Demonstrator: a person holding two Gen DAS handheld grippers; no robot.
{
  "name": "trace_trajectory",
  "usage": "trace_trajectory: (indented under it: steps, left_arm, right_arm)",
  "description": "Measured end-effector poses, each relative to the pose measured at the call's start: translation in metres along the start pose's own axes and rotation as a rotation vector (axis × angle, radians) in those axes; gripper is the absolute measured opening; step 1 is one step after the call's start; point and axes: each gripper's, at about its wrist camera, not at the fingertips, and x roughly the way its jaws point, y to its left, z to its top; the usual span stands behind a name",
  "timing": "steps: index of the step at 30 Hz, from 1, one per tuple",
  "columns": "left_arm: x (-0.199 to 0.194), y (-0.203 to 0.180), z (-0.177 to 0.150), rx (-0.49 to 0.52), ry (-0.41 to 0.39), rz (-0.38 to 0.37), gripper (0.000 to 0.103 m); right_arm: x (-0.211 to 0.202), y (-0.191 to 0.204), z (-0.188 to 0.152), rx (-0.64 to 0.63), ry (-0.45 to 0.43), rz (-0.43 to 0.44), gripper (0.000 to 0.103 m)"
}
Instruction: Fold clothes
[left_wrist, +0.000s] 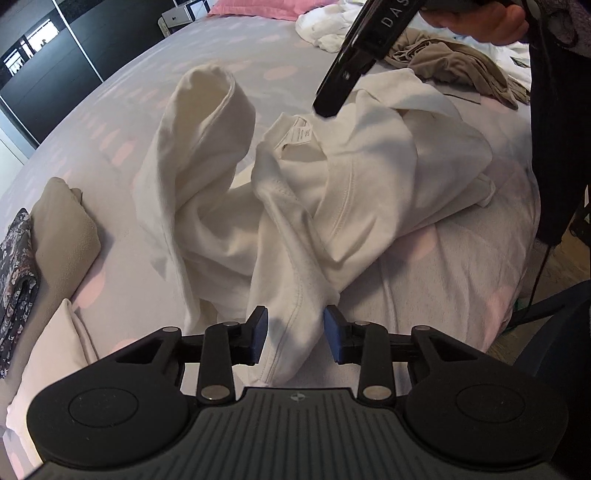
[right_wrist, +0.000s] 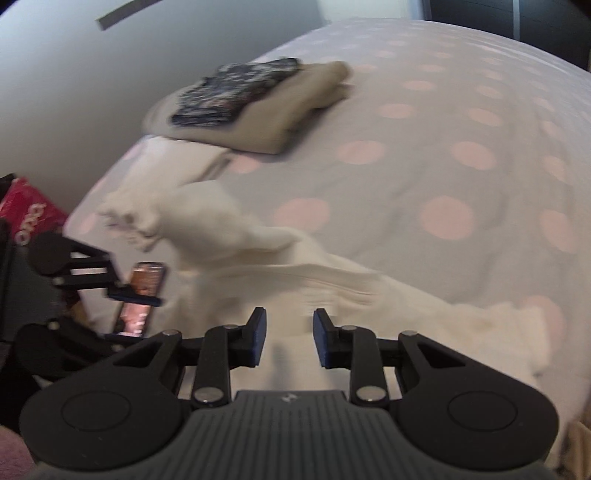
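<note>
Left wrist view: white T-shirt (left_wrist: 295, 192) lies crumpled on the spotted bedspread (left_wrist: 110, 122), a twisted fold between the parted, non-pressing left gripper (left_wrist: 295, 334) pads; right gripper (right_wrist: 289, 338) likewise spread, empty; closing here risks pinching several bunched layers.

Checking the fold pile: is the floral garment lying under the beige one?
No, the floral garment lies on top of the folded beige one.
</note>
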Motion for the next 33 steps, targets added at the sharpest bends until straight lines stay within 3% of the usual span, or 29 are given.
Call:
trace_trajectory:
  steps: [4,7,12,13,14,15,18,26,33]
  left_arm:
    - [0.002,-0.001,0.001,0.004,-0.003,-0.007,0.032]
    - [0.002,0.000,0.001,0.001,-0.004,-0.011,0.032]
    - [0.003,0.000,-0.001,-0.008,0.005,0.002,0.032]
    - [0.002,0.001,-0.001,-0.011,0.005,0.003,0.032]
    - [0.002,0.002,-0.002,-0.014,0.005,0.003,0.032]
    - [0.002,0.003,-0.002,-0.017,0.004,0.003,0.032]
    - [-0.002,0.004,-0.001,-0.015,-0.013,-0.004,0.032]
    - [-0.012,-0.001,0.003,0.029,-0.080,-0.028,0.032]
    - [-0.011,-0.005,0.016,0.029,-0.116,-0.034,0.032]
  right_arm:
    - [0.013,0.026,0.006,-0.076,0.013,0.071,0.031]
    - [0.023,0.037,0.010,-0.127,0.014,0.077,0.031]
    - [0.036,0.038,0.018,-0.109,0.019,0.148,0.030]
    - [0.037,0.037,0.018,-0.101,0.021,0.169,0.026]
    - [0.037,0.037,0.018,-0.096,0.031,0.176,0.008]
    - [0.036,0.037,0.017,-0.091,0.041,0.182,0.003]
    - [0.024,0.036,0.009,-0.110,0.056,0.191,0.002]
    - [0.004,0.026,-0.023,-0.167,0.085,0.109,0.002]
    - [-0.007,0.039,-0.019,-0.234,0.022,0.141,0.002]
